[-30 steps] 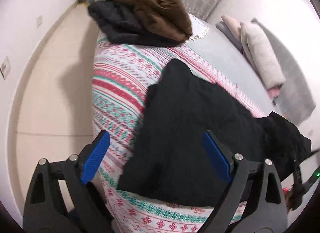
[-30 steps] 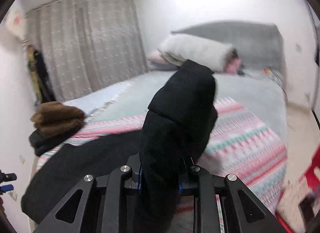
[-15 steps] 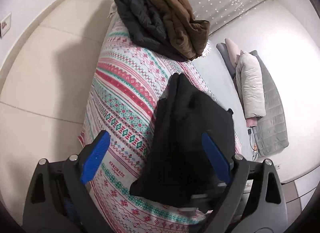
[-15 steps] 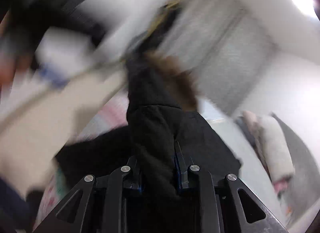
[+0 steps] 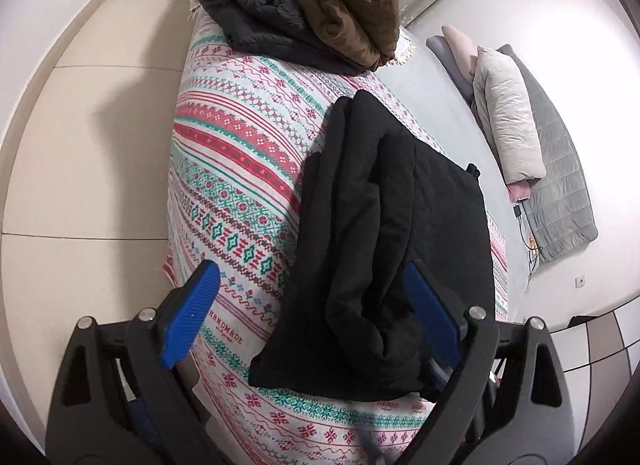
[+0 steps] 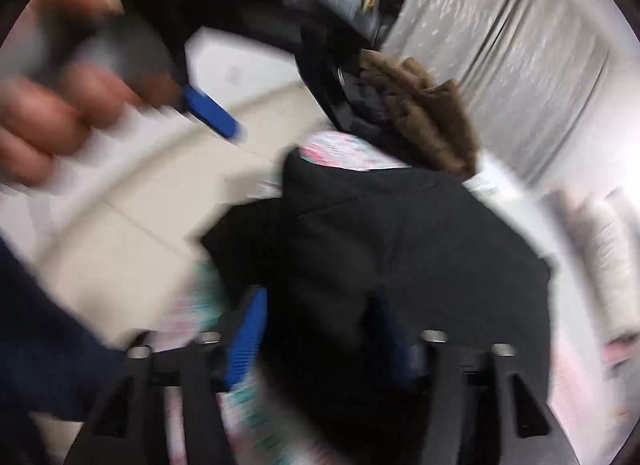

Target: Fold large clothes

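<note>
Left wrist view sharp, evenly lit, wall glare upper right, soft shadow on floor [image 5: 120,113] beside bed [image 5: 240,153], fisheye bending and dark vignette at edges; right wrist view heavily motion-blurred, curtain [image 6: 500,65] smeared, bright wash at right.

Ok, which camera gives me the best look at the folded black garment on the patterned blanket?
The left wrist view: it shows the folded black garment sharp and almost whole on the red-and-green patterned blanket, between the open left claw fingers. The right wrist view shows the garment too, but motion-blurred and partly hidden behind the right claw.
</note>
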Motion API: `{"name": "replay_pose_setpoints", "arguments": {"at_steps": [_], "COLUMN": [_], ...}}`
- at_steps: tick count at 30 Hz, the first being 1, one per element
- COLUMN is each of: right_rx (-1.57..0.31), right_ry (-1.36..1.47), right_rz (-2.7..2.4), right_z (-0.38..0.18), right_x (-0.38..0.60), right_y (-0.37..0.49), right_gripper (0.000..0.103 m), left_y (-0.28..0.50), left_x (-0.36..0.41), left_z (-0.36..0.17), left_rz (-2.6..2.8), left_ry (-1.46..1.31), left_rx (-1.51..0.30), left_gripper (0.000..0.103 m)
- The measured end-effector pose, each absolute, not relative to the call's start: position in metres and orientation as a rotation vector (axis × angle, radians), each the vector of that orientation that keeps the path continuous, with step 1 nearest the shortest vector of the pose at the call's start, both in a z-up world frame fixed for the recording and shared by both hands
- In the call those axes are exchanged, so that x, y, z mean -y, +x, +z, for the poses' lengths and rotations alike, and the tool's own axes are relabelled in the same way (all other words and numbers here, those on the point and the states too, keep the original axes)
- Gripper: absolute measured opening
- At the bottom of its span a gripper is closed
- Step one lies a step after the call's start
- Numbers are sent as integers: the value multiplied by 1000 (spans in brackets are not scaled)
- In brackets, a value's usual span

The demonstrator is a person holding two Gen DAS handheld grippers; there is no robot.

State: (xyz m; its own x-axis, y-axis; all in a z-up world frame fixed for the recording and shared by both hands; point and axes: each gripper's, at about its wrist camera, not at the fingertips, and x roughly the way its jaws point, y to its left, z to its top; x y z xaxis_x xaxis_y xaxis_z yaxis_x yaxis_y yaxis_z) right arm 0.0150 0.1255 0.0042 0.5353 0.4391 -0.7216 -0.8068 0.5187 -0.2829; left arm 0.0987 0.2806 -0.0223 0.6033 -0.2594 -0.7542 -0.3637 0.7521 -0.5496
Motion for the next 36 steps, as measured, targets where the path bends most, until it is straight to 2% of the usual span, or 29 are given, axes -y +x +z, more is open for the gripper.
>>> {"name": "replay_pose_setpoints", "arguments": {"at_steps": [1, 5, 9, 13, 17, 20, 21, 23, 24, 25, 36], "right_rx": [-652, -658, -678, -755, -851, -844, -840, -846, -848, -848, -847], "right_ry": [-610, -483, -258, -83, -103, -125, -138, -149, -161, -181, -286], "right_rz": [857, 896, 759, 640, 624, 643, 645, 656, 660, 665, 685], "right_z": [13, 43, 65, 65, 41, 34, 35, 31, 28, 24, 2], "right_x": [-115, -71, -9, 42, 42, 34, 31, 26, 25, 22, 11], "right_y": [9, -2, 31, 69, 99, 100, 100, 99, 98, 97, 91], "right_gripper": [74, 74, 74, 73, 70, 70, 70, 70, 70, 70, 71], "left_y": [99, 101, 110, 132, 150, 155, 155, 154, 153, 152, 142], "left_x": [-279, -269, -243, -207, -188, -186, -186, -182, -178, -174, -170], "left_z": [-20, -12, -6, -9, -18, -24, -26, -27, -27, -28, -40], "left_rz": [69, 85, 57, 27, 118, 131, 116, 102, 96, 77, 110], "left_ry": [-733, -673, -572, -439, -287, -248, -254, -242, -219, -197, -149], "left_rx": [-939, -905, -883, -910, -936, -947, -947, -950, -947, -948, -954], "left_gripper": [93, 93, 93, 93, 92, 82, 70, 60, 47, 39, 37]}}
